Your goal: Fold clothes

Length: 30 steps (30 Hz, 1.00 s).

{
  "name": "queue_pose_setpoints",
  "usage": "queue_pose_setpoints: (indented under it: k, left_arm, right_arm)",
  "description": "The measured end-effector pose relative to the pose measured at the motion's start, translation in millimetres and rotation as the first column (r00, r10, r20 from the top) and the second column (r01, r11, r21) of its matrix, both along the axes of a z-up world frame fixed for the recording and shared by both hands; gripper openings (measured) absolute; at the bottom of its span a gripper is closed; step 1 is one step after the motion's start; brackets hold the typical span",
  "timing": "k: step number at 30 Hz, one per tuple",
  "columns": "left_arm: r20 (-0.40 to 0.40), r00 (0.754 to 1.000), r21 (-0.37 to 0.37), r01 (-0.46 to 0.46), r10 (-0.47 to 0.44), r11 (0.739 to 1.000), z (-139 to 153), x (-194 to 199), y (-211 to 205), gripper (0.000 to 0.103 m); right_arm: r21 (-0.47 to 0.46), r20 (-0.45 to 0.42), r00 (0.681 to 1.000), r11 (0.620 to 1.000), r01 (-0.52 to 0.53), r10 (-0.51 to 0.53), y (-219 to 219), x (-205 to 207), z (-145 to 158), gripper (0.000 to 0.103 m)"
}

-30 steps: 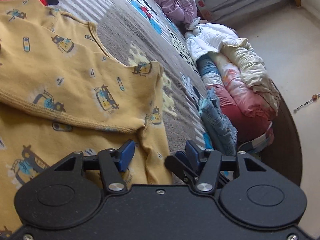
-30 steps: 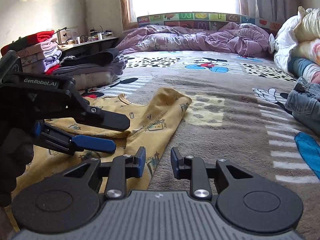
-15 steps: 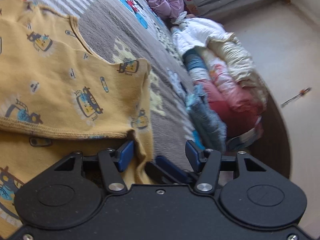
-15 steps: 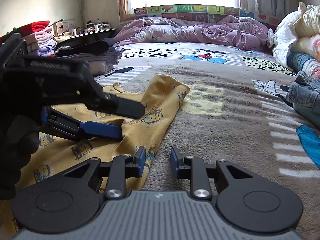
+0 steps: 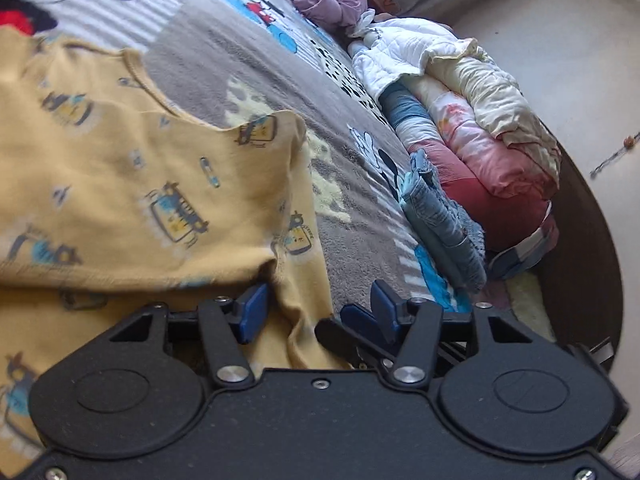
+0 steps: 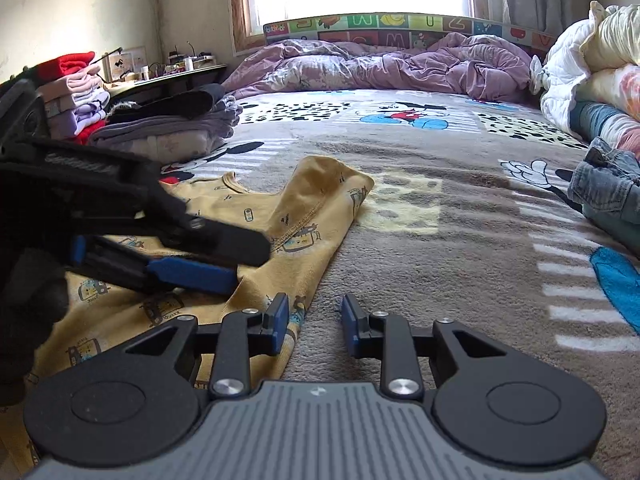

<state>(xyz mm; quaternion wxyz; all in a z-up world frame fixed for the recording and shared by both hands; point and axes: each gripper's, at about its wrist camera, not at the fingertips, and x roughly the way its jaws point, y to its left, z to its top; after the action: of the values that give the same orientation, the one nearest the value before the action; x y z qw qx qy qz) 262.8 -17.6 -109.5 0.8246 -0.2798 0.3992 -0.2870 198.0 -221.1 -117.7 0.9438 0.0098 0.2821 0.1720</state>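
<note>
A yellow child's top (image 5: 120, 184) with small car prints lies on the grey cartoon blanket (image 6: 440, 240), part of it folded over itself. My left gripper (image 5: 318, 308) is open at the garment's right edge. The corner of the folded layer touches its left pad (image 5: 250, 312), and loose cloth lies between the jaws. In the right wrist view the left gripper (image 6: 244, 264) reaches in from the left, low over the yellow top (image 6: 312, 216). My right gripper (image 6: 314, 322) is open and holds nothing. It straddles the garment's edge, and its tips (image 5: 348, 320) show beneath the left one.
Folded jeans (image 5: 444, 224) and a stack of rolled quilts (image 5: 472, 120) line the bed's right side. A purple duvet (image 6: 380, 68) lies at the headboard. Folded clothes (image 6: 160, 128) are piled at the far left. A gloved hand (image 6: 24, 304) holds the left gripper.
The left gripper has rolled a little and shifted along the garment's right edge, and the folded corner now touches its left pad. The right gripper has stayed still.
</note>
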Motion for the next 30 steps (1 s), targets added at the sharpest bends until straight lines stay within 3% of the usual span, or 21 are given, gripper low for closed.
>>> queue_pose_setpoints:
  k: [1,3,4,10,12,16,18,20,21,23,27,30]
  left_arm:
    - [0.011,1.0,-0.001,0.001,-0.001,1.0,-0.8,-0.8,-0.5,0.052]
    - [0.002,1.0,-0.065,0.015,-0.015,0.998,-2.1,-0.1,7.4,0.028]
    - [-0.005,1.0,-0.108,0.013,-0.013,0.994,-2.6,-0.1,14.4,0.02]
    - [-0.032,0.999,-0.19,0.0,-0.006,0.982,-2.2,-1.9,31.3,0.015]
    - [-0.038,0.999,-0.16,-0.001,-0.006,0.987,-0.1,-3.8,30.4,0.015]
    - [-0.026,1.0,0.004,0.001,-0.001,1.0,5.2,-11.6,20.3,0.015]
    - [-0.035,0.999,0.027,0.011,-0.01,1.0,2.5,-12.5,15.5,0.022]
    - [-0.014,1.0,0.06,0.02,-0.019,0.998,2.8,-13.4,7.7,0.023]
    - [0.002,1.0,0.071,0.027,-0.027,0.997,3.5,-14.1,3.1,0.023]
    - [0.02,0.999,0.075,0.04,-0.042,0.996,5.0,-17.1,-1.0,0.001]
    - [0.008,1.0,0.031,-0.005,0.005,0.999,7.5,-24.4,11.9,0.001]
    - [-0.038,0.997,0.063,-0.064,0.066,0.996,1.9,-21.6,18.9,0.001]
  right_arm:
    - [-0.001,0.002,1.0,1.0,-0.001,0.001,0.2,-0.2,-0.3,0.029]
    - [-0.004,0.007,1.0,1.0,-0.004,0.005,1.3,-0.8,-0.5,0.029]
    - [-0.005,0.007,1.0,1.0,-0.004,0.005,1.6,-0.7,-0.6,0.029]
    - [-0.013,0.011,1.0,1.0,-0.002,0.002,3.2,-1.3,-0.8,0.03]
    - [-0.011,0.01,1.0,1.0,-0.001,0.001,3.1,-1.5,-0.8,0.03]
    - [-0.011,0.011,1.0,1.0,-0.001,0.001,2.2,-1.6,-0.2,0.03]
    - [-0.011,0.013,1.0,1.0,-0.001,0.001,1.7,-2.0,0.4,0.03]
    - [-0.008,0.014,1.0,1.0,-0.001,0.001,1.4,-2.6,1.0,0.03]
    - [-0.01,0.015,1.0,1.0,-0.002,0.002,1.4,-2.8,0.9,0.03]
    - [-0.014,0.016,1.0,1.0,-0.003,0.003,1.9,-3.2,0.9,0.03]
    - [-0.017,0.023,1.0,1.0,-0.003,0.003,2.7,-4.5,1.7,0.03]
    - [-0.035,0.031,0.999,0.999,-0.007,0.008,5.8,-5.9,2.0,0.033]
